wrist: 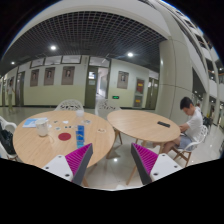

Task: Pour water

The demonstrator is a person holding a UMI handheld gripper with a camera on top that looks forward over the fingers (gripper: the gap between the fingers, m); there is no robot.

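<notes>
Two round tables: a near wooden table (40,145) beyond the left finger, and a second round table (145,124) further back, beyond the right finger, well apart from the first.
Water things: a small blue upright item (80,131), perhaps a cup or bottle, stands near the middle of the near table; its long axis runs vertically, top upward. Too small to tell its make or whether it holds water.
Beside it: a red round item (65,136) lies flat just next to the blue one; a pale, clear-looking container (42,127) stands towards the table's far-left side.
Gripper: gripper (112,160) held high and well short of the table, nothing between its fingers; the purple pads (82,158) stand wide apart.
Second table: a dark flat item (164,124) lies on it.
Person: a seated person (187,125) in a light top at the second table's far side.
Chair: a white chair (69,105) behind the near table.
Room: doors and framed boards on the far wall (100,80).
</notes>
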